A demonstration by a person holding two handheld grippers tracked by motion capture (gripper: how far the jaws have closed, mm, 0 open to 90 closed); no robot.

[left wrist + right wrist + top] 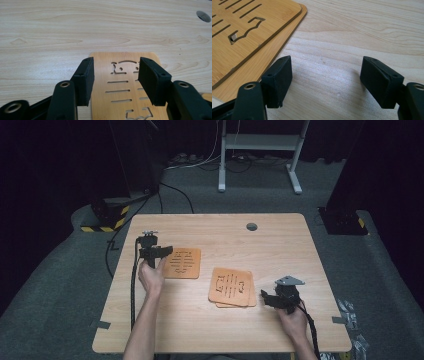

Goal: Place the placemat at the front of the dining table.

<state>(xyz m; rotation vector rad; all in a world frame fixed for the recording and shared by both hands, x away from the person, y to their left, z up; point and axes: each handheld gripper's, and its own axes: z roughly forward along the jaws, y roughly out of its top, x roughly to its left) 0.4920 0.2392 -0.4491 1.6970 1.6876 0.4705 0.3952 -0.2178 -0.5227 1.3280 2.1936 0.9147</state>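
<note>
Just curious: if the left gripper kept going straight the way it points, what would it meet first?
Probably the single wooden board lying flat between and below the left gripper's open jaws; past it lies bare table.

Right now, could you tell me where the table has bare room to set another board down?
The far strip of the table around the round hole is bare, as is the near edge between the forearms. The middle is crowded: a single board under the left tongs, and stacked boards beside the right tongs.
</note>
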